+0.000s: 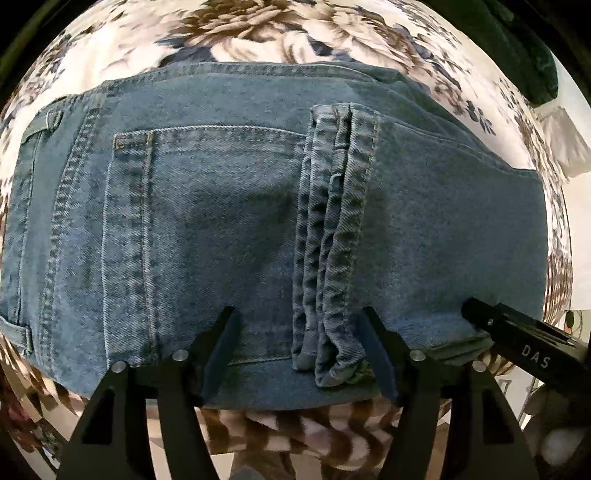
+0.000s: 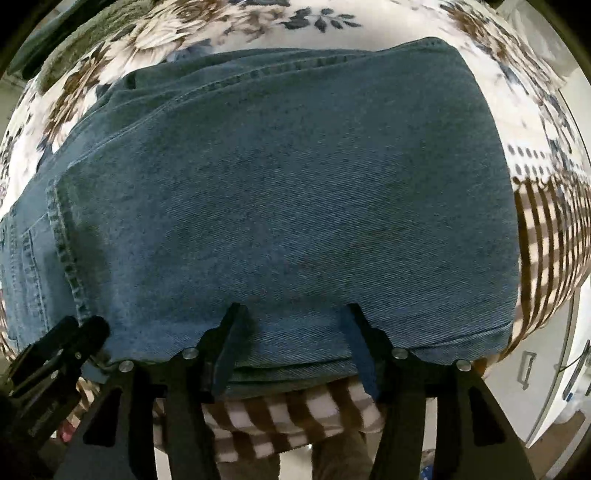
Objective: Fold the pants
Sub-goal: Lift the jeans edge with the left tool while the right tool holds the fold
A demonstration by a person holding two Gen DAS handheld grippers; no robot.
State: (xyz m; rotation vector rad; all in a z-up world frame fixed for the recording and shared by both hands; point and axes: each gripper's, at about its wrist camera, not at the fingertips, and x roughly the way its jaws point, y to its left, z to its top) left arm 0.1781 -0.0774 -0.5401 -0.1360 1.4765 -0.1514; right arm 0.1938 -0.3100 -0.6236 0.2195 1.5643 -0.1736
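Seen from both wrist cameras, one pair of blue denim pants [image 1: 229,221] lies folded into a thick stack on a floral bedspread [image 1: 258,33], its near edge at the brown-and-white checked border [image 2: 280,417] of the cover. From the left wrist camera, the left gripper [image 1: 299,334] reaches forward low over that near edge, its two black fingers spread wide and empty, one finger on each side of the hem bundle [image 1: 332,240] that lies across the seat beside one back pocket [image 1: 207,236]; whether the fingertips touch the cloth cannot be told. Just to its right, the right gripper's black body, marked "DAS", enters that view over the denim's corner. From the right wrist camera, the right gripper [image 2: 293,332] holds the same forward pose at the near edge of the smooth folded leg panel [image 2: 295,203], its two fingers also parted wide with nothing between them, and the left gripper shows at lower left. Two belt loops [image 1: 53,120] show along the waistband, and a dark green cloth [image 1: 524,48] sits at the bed's far right.
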